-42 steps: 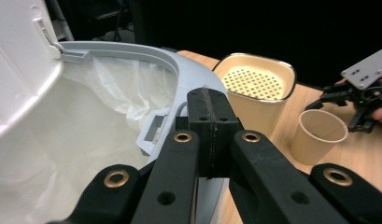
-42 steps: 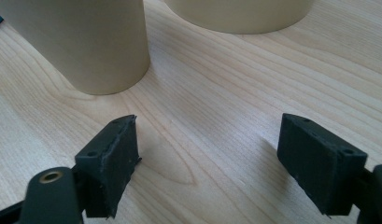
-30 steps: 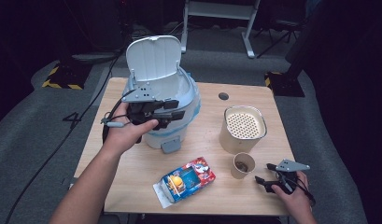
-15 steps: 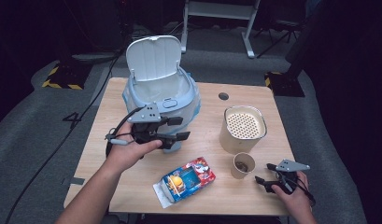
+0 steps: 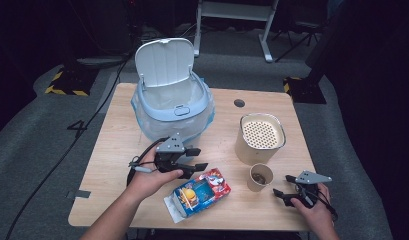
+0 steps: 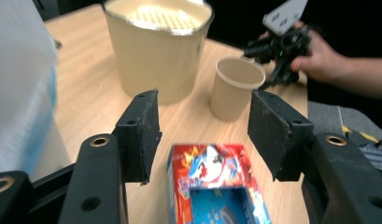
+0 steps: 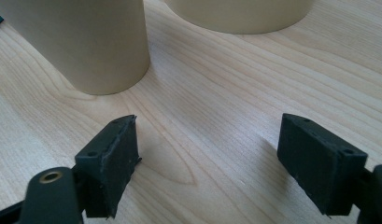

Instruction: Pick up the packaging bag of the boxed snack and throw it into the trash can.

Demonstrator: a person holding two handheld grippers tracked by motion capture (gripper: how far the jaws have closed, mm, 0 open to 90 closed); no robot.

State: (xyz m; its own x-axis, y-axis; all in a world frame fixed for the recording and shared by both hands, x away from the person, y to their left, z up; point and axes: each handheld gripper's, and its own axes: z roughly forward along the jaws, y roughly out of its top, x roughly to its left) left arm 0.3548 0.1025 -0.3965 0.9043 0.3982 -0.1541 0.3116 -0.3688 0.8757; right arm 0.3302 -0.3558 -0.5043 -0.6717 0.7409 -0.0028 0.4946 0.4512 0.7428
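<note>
**Left claw poised above the red snack box, right claw resting by the paper cup**

The left claw (image 5: 192, 159) hangs just above the bench (image 5: 117, 150), a little in front of the pale blue bin (image 5: 173, 107), whose lid stands open and upright at the back. Its jaws are spread wide with nothing between them. In the left gripper view the red and blue snack box (image 6: 212, 186) lies flat on the wood just beyond and below the gap between the two black pads, not touched by either. From the high view the same box (image 5: 201, 193) sits near the front edge of the bench, angled, just to the right of the person's left hand (image 5: 149, 177).

The right claw (image 5: 284, 189) lies low at the front right corner of the bench, held in the person's right hand (image 5: 312, 210). Its jaws are also wide apart and grip nothing; the right gripper view shows bare wood grain between the pads. The small paper cup (image 5: 259, 177) stands upright just to the left of that claw, near it but not touching. Behind the cup stands the larger cream container (image 5: 260, 138) with a perforated top, close beside the cup. In the right gripper view the cup (image 7: 81, 42) rises at upper left and the container's base (image 7: 240, 14) at the top edge.

The box lies between the two claws, nearer to the left one.
</note>
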